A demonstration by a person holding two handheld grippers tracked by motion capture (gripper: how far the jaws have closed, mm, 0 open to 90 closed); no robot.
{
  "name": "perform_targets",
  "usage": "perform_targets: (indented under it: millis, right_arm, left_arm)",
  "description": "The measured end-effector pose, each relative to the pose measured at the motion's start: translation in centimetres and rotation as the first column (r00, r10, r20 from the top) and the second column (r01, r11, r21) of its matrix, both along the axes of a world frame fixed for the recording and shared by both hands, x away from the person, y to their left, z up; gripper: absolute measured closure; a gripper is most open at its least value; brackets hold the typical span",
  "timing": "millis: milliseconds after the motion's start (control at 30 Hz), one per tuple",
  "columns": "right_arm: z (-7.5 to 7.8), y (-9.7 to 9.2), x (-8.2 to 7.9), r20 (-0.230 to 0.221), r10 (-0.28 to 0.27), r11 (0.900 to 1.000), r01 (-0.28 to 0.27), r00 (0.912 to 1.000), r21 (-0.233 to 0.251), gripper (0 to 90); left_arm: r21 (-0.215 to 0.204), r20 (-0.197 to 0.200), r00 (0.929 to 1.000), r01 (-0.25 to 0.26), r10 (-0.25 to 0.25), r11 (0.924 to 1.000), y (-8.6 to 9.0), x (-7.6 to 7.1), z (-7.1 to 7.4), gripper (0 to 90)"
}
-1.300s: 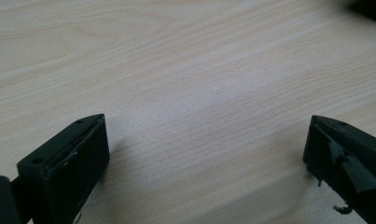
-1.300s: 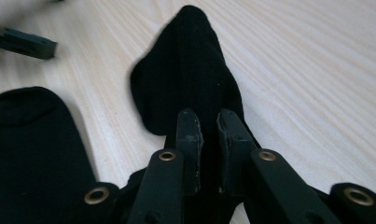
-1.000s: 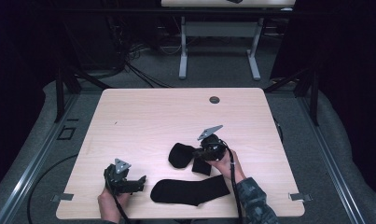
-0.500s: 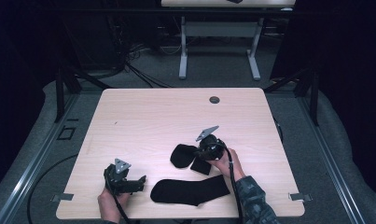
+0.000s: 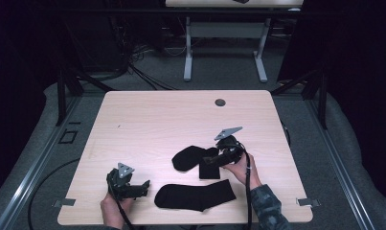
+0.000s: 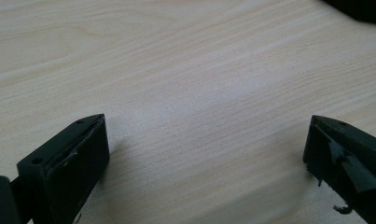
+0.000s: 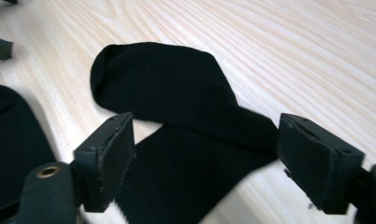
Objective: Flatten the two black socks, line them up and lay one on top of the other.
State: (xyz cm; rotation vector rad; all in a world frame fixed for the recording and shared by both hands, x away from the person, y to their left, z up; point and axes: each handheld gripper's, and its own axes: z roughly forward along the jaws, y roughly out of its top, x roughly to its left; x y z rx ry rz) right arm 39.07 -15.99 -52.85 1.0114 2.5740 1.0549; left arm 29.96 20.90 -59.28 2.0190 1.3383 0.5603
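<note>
While a folded black sock (image 5: 200,160) lies right of centre in the lower half of the high view, the right gripper (image 5: 218,158) sits at its right-hand end with the jaws spread wide, having just been opening; the sock rests between them and the pads do not press on it. Seen along that right gripper (image 7: 209,158) in its own view, the folded sock (image 7: 176,121) runs from the upper left of the frame down to the bottom centre, its rounded toe at the upper left and its ribbed cuff doubled back beneath, lying loose on the wood. A second black sock (image 5: 194,195) lies flat near the bottom edge of the high view, just below the folded one and apart from it; its edge (image 7: 10,140) shows at the left of the right gripper view. Farther out, at the lower left of the high view, the left gripper (image 5: 141,188) rests by the near edge of the table (image 5: 157,120), well apart from the folded sock. Its own view shows the left gripper (image 6: 206,154) with jaws parted wide over bare light wood (image 6: 185,70), nothing between them.
</note>
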Motion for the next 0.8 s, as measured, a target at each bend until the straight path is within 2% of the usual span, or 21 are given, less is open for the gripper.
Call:
perform_targets:
  millis: [133,300,333,400,467,500,567,667,733,767,800]
  right_arm:
    - [0.3,-1.4,-1.0,0.001,-0.018,0.9998,0.018,0.9998,0.009,14.8]
    - [-0.2,-2.2,-1.9,-0.01,-0.039,0.9992,0.039,0.9992,0.004,14.4]
    - [-0.3,-2.4,-2.2,-0.017,-0.038,0.9993,0.038,0.9991,0.003,14.6]
    - [-0.4,-2.4,-2.4,-0.015,-0.047,0.9989,0.047,0.9988,0.0,14.7]
    - [-0.4,-2.6,-2.8,-0.024,-0.039,0.9992,0.039,0.9989,-0.005,14.9]
    - [-0.5,-2.6,-2.9,-0.024,-0.047,0.9989,0.046,0.9986,-0.004,14.9]
    - [-0.4,-2.6,-3.1,-0.024,-0.048,0.9988,0.048,0.9986,-0.003,15.1]
    - [-0.4,-2.5,-3.4,-0.023,-0.048,0.9988,0.048,0.9986,0.003,15.5]
    - [-0.4,-2.2,-3.5,-0.028,-0.04,0.9992,0.041,0.9988,0.002,16.6]
    - [-0.4,-1.8,-3.7,-0.033,-0.027,0.9996,0.027,0.9991,-0.001,18.5]
    - [-0.5,-1.5,-3.8,-0.033,-0.022,0.9997,0.023,0.9992,0.005,20.5]
  left_arm:
    - [0.001,0.001,1.0,0.002,-0.002,1.0,0.0,0.0,0.0,0.1]
    - [-0.003,0.0,0.9999,0.017,-0.017,0.9998,0.0,0.1,0.0,0.0]
    - [-0.003,-0.007,0.999,0.044,-0.044,0.999,0.1,0.3,0.1,0.0]
    - [-0.006,-0.01,0.9983,0.057,-0.057,0.9984,0.1,0.4,0.1,0.4]
    - [-0.028,-0.02,0.9964,0.082,-0.083,0.9962,0.1,0.7,0.5,2.6]
    - [-0.029,-0.018,0.9952,0.096,-0.096,0.995,0.0,0.8,0.8,4.3]
    - [-0.012,0.009,0.9926,0.122,-0.121,0.9925,-0.4,1.0,1.9,4.3]
    - [-0.02,0.016,0.9815,0.191,-0.191,0.9813,-1.5,1.7,3.5,5.3]
    - [-0.02,0.022,0.9708,0.239,-0.239,0.9707,-2.5,2.1,4.3,7.6]
    - [-0.014,0.024,0.9667,0.255,-0.255,0.9668,-3.2,2.3,4.7,13.0]
    - [0.002,0.026,0.9562,0.292,-0.292,0.9565,-4.4,2.8,5.2,14.6]
